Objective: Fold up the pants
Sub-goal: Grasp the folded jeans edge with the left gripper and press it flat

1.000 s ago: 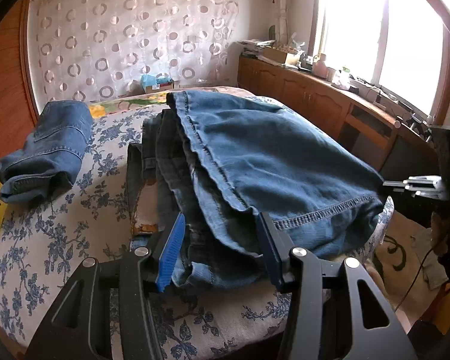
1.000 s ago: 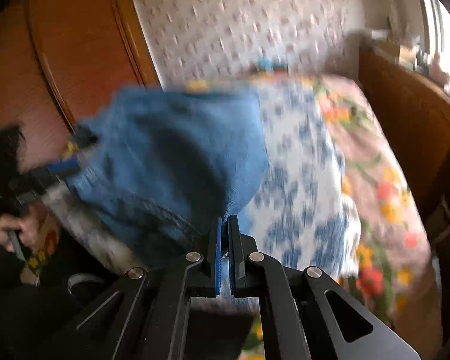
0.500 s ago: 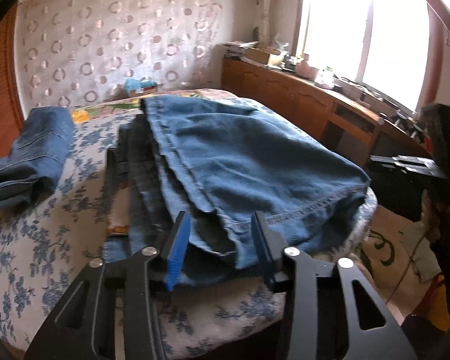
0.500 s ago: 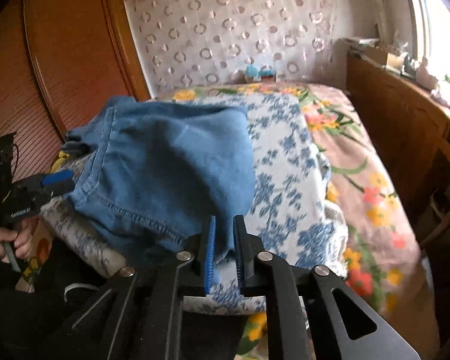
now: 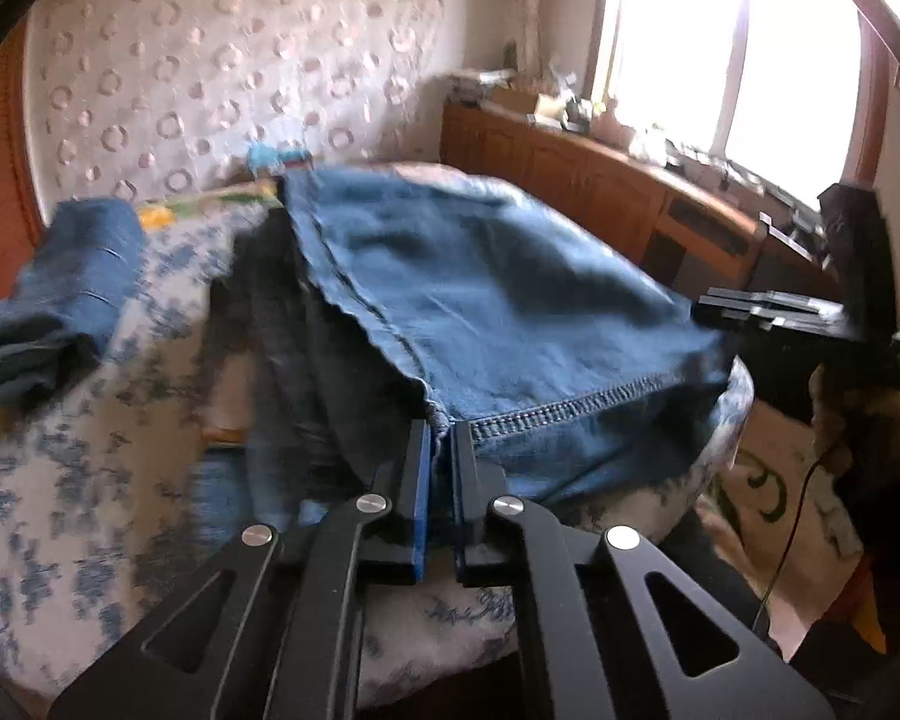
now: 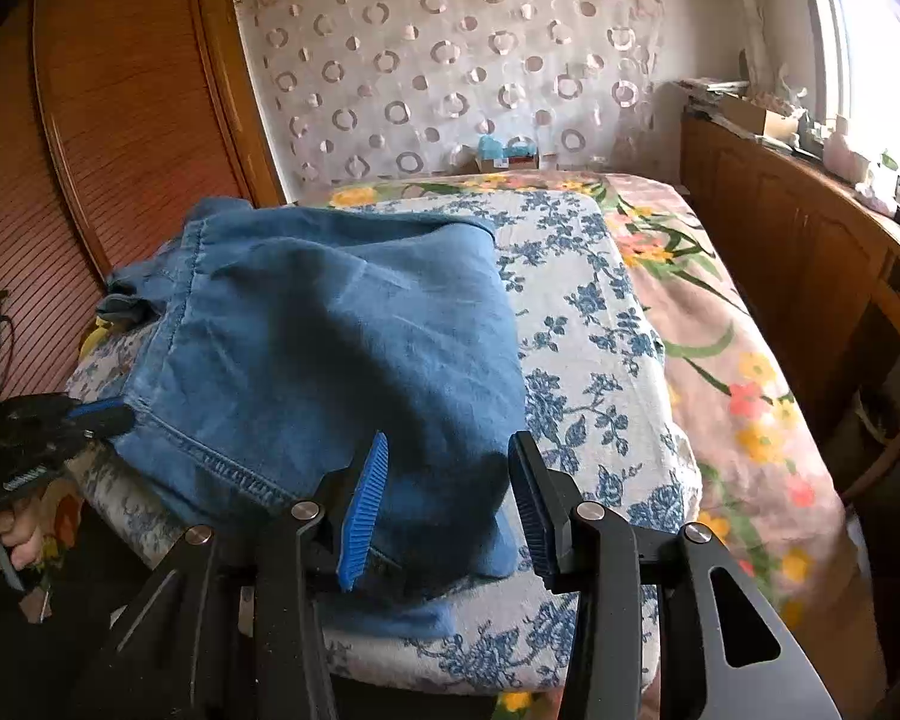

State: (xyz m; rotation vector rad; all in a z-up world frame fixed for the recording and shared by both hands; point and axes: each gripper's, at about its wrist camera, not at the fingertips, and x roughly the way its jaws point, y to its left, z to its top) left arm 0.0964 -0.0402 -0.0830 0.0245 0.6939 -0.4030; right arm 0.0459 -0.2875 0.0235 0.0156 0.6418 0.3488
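1. Left gripper point(image 5: 441, 438) clamped on the hem corner of the jeans point(image 5: 480, 300) just ahead of it, likely to carry the next fold.
2. Right gripper point(image 6: 447, 495) opening, pads clear of denim lying between them on the bed point(image 6: 600, 360); corner already set down.

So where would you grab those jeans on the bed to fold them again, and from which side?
Probably at the stitched hem on the near edge of the jeans, coming in from the foot of the bed. That edge hangs slightly over the mattress, so fingers can slip above and below it. The left tool already pinches one hem corner; the right tool is opening around the other corner.
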